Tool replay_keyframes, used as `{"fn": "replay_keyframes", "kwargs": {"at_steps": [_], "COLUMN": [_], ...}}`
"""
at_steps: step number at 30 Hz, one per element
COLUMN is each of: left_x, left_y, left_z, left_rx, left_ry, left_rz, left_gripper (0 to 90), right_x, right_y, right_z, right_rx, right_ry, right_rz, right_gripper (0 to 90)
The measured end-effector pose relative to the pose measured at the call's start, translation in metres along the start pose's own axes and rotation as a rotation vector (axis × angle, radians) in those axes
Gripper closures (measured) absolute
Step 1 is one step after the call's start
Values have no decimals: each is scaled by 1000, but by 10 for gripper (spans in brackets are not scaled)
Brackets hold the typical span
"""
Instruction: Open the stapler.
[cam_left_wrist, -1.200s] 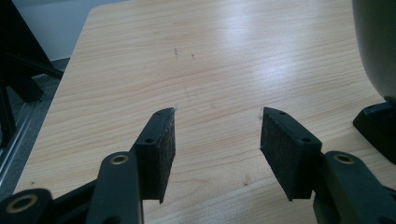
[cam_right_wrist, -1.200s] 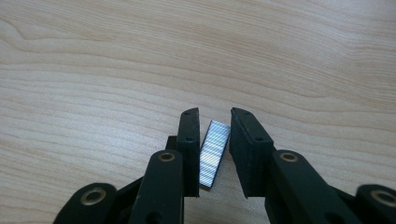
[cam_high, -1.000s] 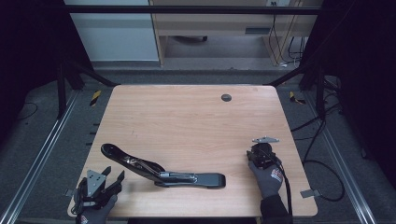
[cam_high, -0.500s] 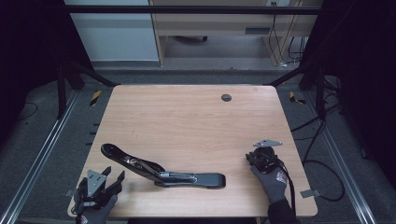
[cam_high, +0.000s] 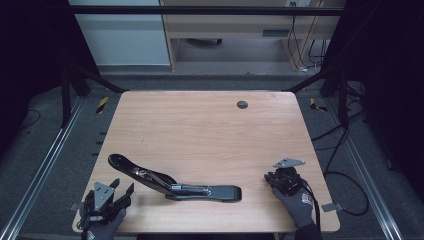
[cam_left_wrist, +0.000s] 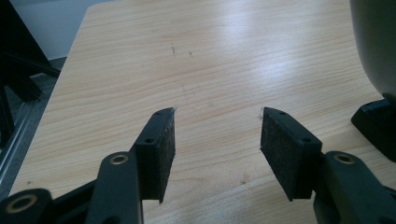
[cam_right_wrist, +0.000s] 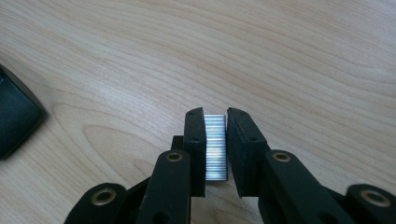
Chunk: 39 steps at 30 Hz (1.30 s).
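Two grippers: both at the near edge of the wooden table.
Right gripper: jaws clamped on a silver strip of staples, held just above the tabletop.
Left gripper: jaws spread wide, nothing between them.
Stapler: black, hinged open, lying between the two grippers.

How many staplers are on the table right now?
1. The black stapler lies opened up near the table's front edge, between the left gripper and the right gripper, which grips a strip of staples.
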<state>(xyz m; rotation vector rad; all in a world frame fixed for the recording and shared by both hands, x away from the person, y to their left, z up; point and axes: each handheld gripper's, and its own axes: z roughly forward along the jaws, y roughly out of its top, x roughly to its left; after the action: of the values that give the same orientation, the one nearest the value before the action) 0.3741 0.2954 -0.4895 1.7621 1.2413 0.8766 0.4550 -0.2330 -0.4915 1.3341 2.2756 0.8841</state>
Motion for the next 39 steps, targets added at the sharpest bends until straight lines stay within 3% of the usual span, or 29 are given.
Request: {"fn": "replay_keyframes", "kwargs": {"at_steps": [3, 10, 19, 25, 39], "left_x": [0, 0, 1, 2, 2], "left_y": [0, 0, -1, -1, -1], "left_z": [0, 1, 2, 2, 4], "left_rx": [2, 4, 9, 12, 19], "left_ry": [-1, -3, -9, -11, -12], "left_rz": [-3, -6, -12, -12, -13], "left_gripper": [447, 445, 441, 439, 436], "right_x": [1, 0, -5, -10, -1], "right_y": [0, 0, 3, 7, 20], "right_z": [-1, -1, -16, -24, -22], "right_rx": [7, 6, -14, 4, 65], "right_ry": [3, 1, -11, -26, 4], "right_rz": [13, -6, 27, 63, 14], "right_gripper": [782, 762, 750, 745, 742]}}
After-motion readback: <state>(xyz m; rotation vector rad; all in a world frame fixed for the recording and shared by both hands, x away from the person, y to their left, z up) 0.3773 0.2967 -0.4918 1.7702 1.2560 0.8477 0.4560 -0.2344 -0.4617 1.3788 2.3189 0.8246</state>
